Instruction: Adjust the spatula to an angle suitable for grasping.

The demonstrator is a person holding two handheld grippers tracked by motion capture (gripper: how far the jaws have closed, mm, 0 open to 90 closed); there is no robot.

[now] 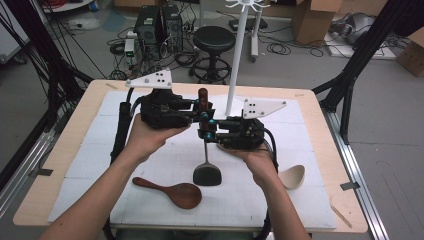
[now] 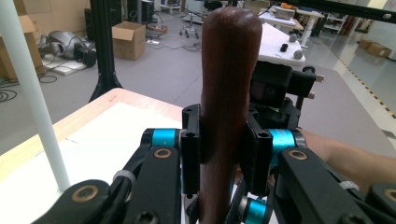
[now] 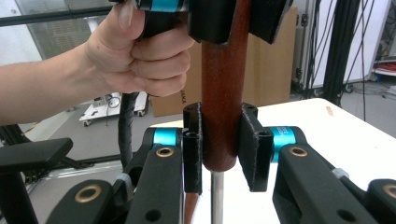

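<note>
Both grippers' fingers are clamped on the same thing: the brown wooden handle (image 2: 229, 84) of a spatula (image 1: 207, 155) held upright above the middle of the table (image 1: 320, 120). On the left gripper (image 1: 199, 111), its own view shows the two black pads (image 2: 191, 149) pressed against opposite sides of the handle, with the rounded top of the handle rising well above them. On the right gripper (image 1: 205, 129), the pads (image 3: 192, 154) grip the lower end of the same handle, just where the wood stops and a thin metal shaft (image 3: 215, 198) comes out below. From above, the left gripper sits higher on the handle and the right one just under it, close together. The spatula's dark blade (image 1: 207, 175) hangs down and its lower edge looks to be at the white mat (image 1: 260, 200) that covers the table. A brown wooden spoon (image 1: 172, 192) lies on the mat to the left of the blade, and a pale spoon (image 1: 292, 176) lies to the right, partly behind the right hand (image 1: 255, 159). A white stand (image 1: 236, 60) rises from the mat just behind the grippers. The left hand (image 1: 147, 136) cups its gripper from below.
</note>
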